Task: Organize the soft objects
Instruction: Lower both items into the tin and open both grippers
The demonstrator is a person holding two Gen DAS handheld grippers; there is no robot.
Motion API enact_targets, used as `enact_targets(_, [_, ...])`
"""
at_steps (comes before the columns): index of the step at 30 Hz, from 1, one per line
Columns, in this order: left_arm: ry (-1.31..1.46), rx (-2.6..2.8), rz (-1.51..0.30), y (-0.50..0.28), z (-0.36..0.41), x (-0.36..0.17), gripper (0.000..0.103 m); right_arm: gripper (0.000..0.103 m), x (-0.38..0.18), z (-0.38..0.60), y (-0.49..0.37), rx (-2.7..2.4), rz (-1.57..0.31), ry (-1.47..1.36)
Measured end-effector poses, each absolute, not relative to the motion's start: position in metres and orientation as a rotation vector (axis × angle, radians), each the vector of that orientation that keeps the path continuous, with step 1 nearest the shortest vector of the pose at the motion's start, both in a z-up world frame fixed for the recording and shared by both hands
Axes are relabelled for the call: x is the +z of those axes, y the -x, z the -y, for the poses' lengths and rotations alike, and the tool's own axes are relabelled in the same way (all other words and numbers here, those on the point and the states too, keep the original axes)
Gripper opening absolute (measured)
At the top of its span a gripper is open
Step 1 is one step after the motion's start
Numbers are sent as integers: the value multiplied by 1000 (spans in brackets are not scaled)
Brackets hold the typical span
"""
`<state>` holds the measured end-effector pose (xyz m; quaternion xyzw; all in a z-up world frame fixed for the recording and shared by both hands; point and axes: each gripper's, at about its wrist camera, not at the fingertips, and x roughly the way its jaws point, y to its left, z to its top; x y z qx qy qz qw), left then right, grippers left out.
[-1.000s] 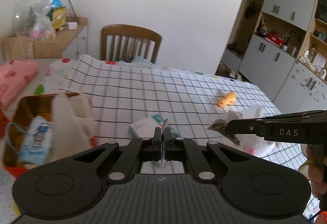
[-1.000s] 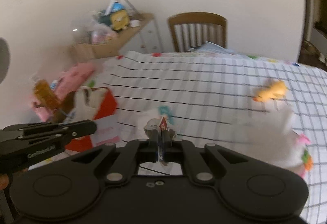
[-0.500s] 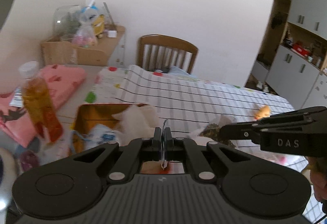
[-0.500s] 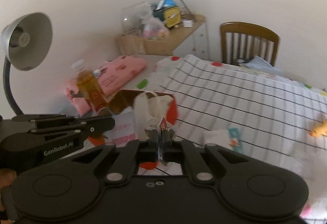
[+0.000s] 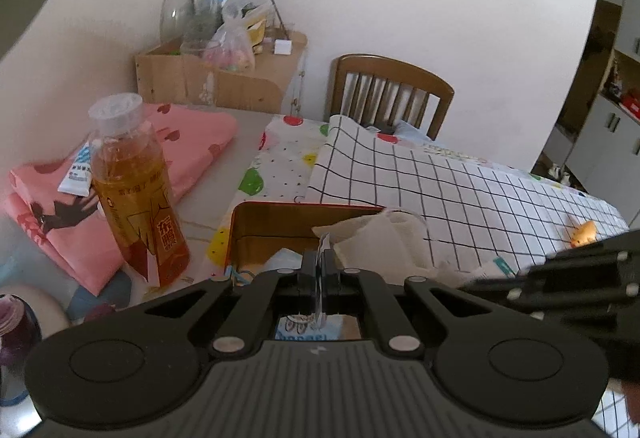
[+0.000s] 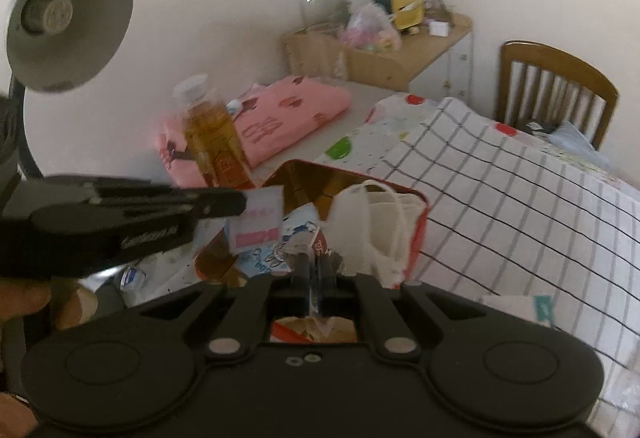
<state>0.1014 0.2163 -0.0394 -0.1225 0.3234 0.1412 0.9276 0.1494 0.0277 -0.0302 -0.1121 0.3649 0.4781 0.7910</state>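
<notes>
A red tin with a gold inside lies on the table and holds a white cloth bag and a blue-white packet. My left gripper is shut on a thin white-and-pink packet and holds it over the tin's left side. My right gripper is shut on a small crinkled wrapper with red print and hovers over the tin's near edge. A white tissue pack lies on the checked cloth.
A bottle of amber drink stands just left of the tin. Folded pink cloth lies behind it. A grey desk lamp is at the left. A small orange toy lies on the checked tablecloth. A wooden chair stands behind.
Both grippers have swung left from the middle of the checked cloth to the red tin, each still shut on its item. The bottle and lamp have come into view.
</notes>
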Motion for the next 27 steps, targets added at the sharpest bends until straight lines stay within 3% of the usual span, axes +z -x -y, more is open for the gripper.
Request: enact_targets(27, [299,318,-825,-139,-226,-92,4,5,-91,-63,-159,1074,-874,433])
